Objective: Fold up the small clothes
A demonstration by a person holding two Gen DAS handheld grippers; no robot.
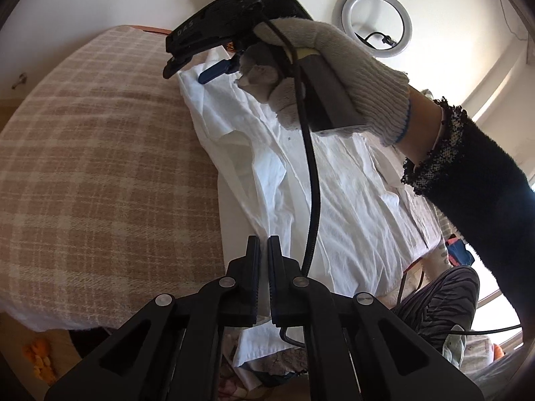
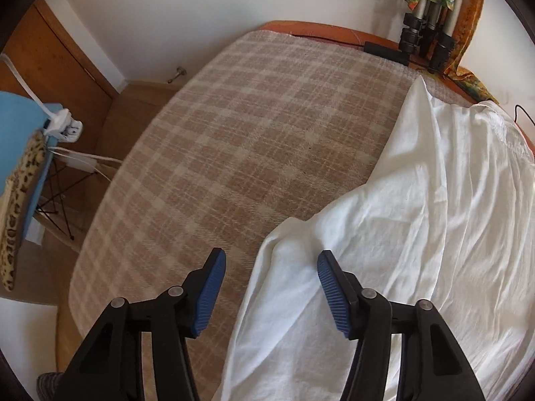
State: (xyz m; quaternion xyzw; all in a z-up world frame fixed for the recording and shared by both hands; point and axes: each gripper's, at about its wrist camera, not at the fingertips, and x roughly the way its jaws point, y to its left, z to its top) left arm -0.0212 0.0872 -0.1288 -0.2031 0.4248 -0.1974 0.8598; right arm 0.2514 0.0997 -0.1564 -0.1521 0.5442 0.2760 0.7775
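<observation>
Spread over most of both views, a checked beige blanket (image 2: 254,140) covering the bed. On its right part, a white garment (image 2: 418,234), wrinkled and mostly laid out flat, one long edge running up the blanket; a few loose flaps and ridges, no tidy fold visible, so by the look of it early in the folding, most of it left to do. Above the far end of the cloth in the left wrist view, a gloved right hand (image 1: 337,67) carrying the right gripper (image 2: 271,287), jaws spread wide, blue pads (image 2: 210,290) bare, nothing held; straddling the garment's near edge from above, one finger over blanket and the other over cloth, contact with the fabric impossible to judge. Nearest and smallest, the left gripper (image 1: 264,254), fingers drawn almost together, only a thin slit between them; at the garment's lower edge, white cloth visible behind the tips, whether pinched or merely behind cannot be told.
</observation>
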